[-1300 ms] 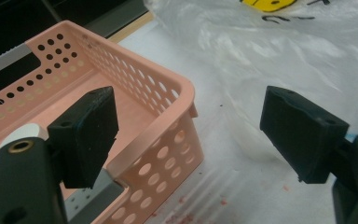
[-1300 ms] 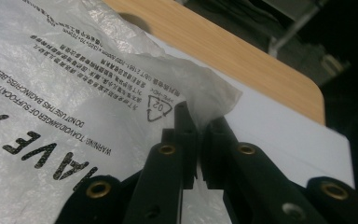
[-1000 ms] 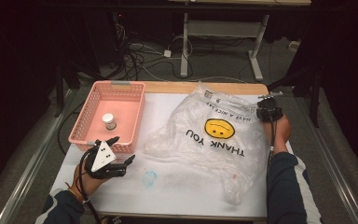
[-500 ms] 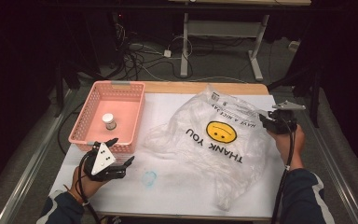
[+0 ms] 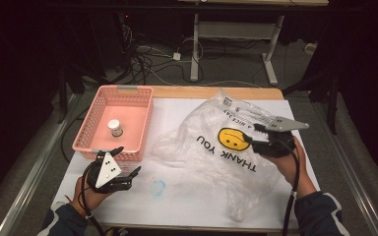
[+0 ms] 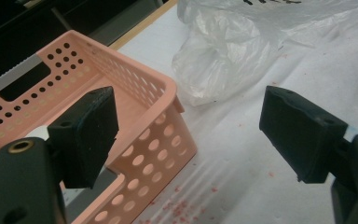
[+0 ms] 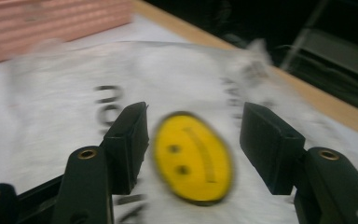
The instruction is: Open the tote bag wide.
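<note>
A crumpled clear plastic bag [image 5: 216, 152] lies on the white table, printed with "THANK YOU" and a yellow smiley face [image 5: 233, 139]. My right gripper [image 5: 256, 136] hovers open at the bag's right side, jaws pointing left at the smiley. In the right gripper view the smiley [image 7: 193, 156] sits just beyond my open right gripper [image 7: 193, 147], with nothing between the jaws. My left gripper [image 5: 127, 160] stands open by the near right corner of a pink perforated basket [image 5: 93, 135]. In the left gripper view my left gripper [image 6: 196, 135] is open, with the basket corner [image 6: 168, 116] between the jaws and the bag [image 6: 223, 56] beyond.
A small white-capped jar [image 5: 115, 128] stands inside the basket. A bluish ring mark [image 5: 158, 186] is on the table [image 5: 202, 211] near the front. Table legs and cables [image 5: 177, 54] lie on the dark floor behind.
My right gripper has moved from the bag's far right edge leftward and nearer, over the bag toward the smiley. The left gripper has barely shifted.
</note>
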Demonstrator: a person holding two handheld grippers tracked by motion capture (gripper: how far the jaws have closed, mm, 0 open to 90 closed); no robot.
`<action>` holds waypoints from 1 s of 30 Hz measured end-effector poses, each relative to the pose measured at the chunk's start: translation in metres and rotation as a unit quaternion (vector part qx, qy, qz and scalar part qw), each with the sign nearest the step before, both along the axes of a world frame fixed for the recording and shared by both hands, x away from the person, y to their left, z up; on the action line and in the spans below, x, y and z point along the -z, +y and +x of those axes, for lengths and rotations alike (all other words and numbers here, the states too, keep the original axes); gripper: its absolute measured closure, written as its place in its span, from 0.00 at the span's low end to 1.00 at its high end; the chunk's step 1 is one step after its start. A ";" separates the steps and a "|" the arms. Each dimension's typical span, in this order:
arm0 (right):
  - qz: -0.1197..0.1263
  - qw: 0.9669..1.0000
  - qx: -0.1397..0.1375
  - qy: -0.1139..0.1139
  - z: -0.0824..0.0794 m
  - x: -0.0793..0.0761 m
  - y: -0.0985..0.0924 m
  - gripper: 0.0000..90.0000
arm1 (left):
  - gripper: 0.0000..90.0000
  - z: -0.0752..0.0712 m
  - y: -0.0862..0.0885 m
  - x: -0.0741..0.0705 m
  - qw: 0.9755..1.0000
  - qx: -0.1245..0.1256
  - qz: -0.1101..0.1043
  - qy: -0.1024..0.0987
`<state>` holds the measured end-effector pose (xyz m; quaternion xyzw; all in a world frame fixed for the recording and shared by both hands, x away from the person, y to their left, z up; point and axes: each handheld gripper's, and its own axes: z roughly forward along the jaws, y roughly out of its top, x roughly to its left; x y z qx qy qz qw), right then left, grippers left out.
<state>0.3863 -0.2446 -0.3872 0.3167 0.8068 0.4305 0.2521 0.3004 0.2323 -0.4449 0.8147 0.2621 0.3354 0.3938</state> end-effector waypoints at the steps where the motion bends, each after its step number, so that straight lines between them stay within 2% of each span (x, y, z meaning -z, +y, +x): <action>1: 0.001 0.999 -0.040 0.011 -0.012 0.003 0.016 0.46 | 0.21 0.000 0.001 0.000 1.000 0.000 -0.001 0.000; 2: 0.001 0.999 -0.040 0.011 -0.012 0.003 0.016 0.46 | 0.21 -0.001 0.001 0.000 1.000 0.000 -0.001 0.000; 3: -0.030 0.997 -0.069 0.015 -0.023 0.008 0.033 0.45 | 0.21 0.000 0.001 0.001 1.000 0.000 -0.001 0.001; 4: -0.030 0.997 -0.069 0.015 -0.023 0.008 0.033 0.45 | 0.21 0.000 0.001 0.001 1.000 0.000 0.000 0.002; 5: -0.042 0.996 -0.081 0.021 -0.027 0.011 0.040 0.45 | 0.21 0.001 0.001 0.001 1.000 0.001 0.001 0.003; 6: -0.058 0.993 -0.099 0.035 -0.031 0.019 0.052 0.45 | 0.21 0.001 0.001 0.002 1.000 0.003 0.001 0.004; 7: -0.058 0.993 -0.099 0.035 -0.031 0.019 0.052 0.45 | 0.21 0.001 0.000 0.002 1.000 0.004 0.003 0.005; 8: -0.089 0.989 -0.112 0.041 -0.032 0.027 0.062 0.45 | 0.21 0.001 -0.001 0.002 1.000 0.005 0.004 0.005; 11: -0.108 0.984 -0.130 0.058 -0.031 0.041 0.072 0.44 | 0.21 0.001 -0.001 0.003 1.000 0.008 0.006 0.006; 12: -0.123 0.981 -0.138 0.059 -0.031 0.045 0.075 0.44 | 0.21 0.001 -0.001 0.003 1.000 0.009 0.006 0.007; 13: -0.123 0.981 -0.138 0.059 -0.031 0.045 0.075 0.44 | 0.21 0.001 -0.001 0.003 1.000 0.009 0.007 0.008; 14: -0.137 0.978 -0.144 0.061 -0.032 0.049 0.078 0.43 | 0.21 0.002 -0.001 0.003 1.000 0.009 0.007 0.009; 15: -0.157 0.972 -0.165 0.061 -0.034 0.056 0.084 0.40 | 0.21 0.002 -0.001 0.004 1.000 0.009 0.008 0.011; 16: -0.168 0.969 -0.168 0.061 -0.036 0.059 0.086 0.39 | 0.21 0.002 -0.002 0.004 1.000 0.011 0.010 0.014; 17: -0.168 0.969 -0.168 0.061 -0.036 0.059 0.086 0.39 | 0.21 0.002 -0.002 0.004 1.000 0.011 0.010 0.014; 18: -0.178 0.968 -0.169 0.060 -0.037 0.062 0.089 0.37 | 0.21 0.002 -0.003 0.005 1.000 0.013 0.011 0.015; 20: -0.208 0.962 -0.170 0.058 -0.036 0.071 0.092 0.39 | 0.21 0.002 -0.003 0.005 1.000 0.015 0.012 0.015; 22: -0.217 0.961 -0.162 0.061 -0.033 0.074 0.091 0.43 | 0.21 0.002 -0.003 0.005 1.000 0.014 0.013 0.015; 23: -0.207 0.963 -0.157 0.069 -0.030 0.076 0.090 0.45 | 0.21 0.003 -0.003 0.005 1.000 0.013 0.014 0.016; 24: -0.196 0.966 -0.152 0.077 -0.028 0.077 0.089 0.51 | 0.21 0.003 -0.003 0.005 1.000 0.012 0.014 0.017; 25: -0.193 0.966 -0.154 0.084 -0.027 0.077 0.088 0.55 | 0.21 0.003 -0.003 0.005 1.000 0.011 0.015 0.018; 26: -0.189 0.965 -0.159 0.092 -0.025 0.076 0.087 0.64 | 0.21 0.003 -0.003 0.005 1.000 0.011 0.016 0.018; 27: -0.189 0.965 -0.159 0.092 -0.025 0.076 0.087 0.64 | 0.21 0.003 -0.003 0.005 1.000 0.011 0.017 0.018; 29: -0.183 0.964 -0.159 0.104 -0.024 0.076 0.087 0.76 | 0.21 0.003 -0.003 0.005 1.000 0.012 0.017 0.018; 30: -0.181 0.965 -0.156 0.105 -0.024 0.076 0.087 0.79 | 0.21 0.003 -0.004 0.006 1.000 0.011 0.018 0.018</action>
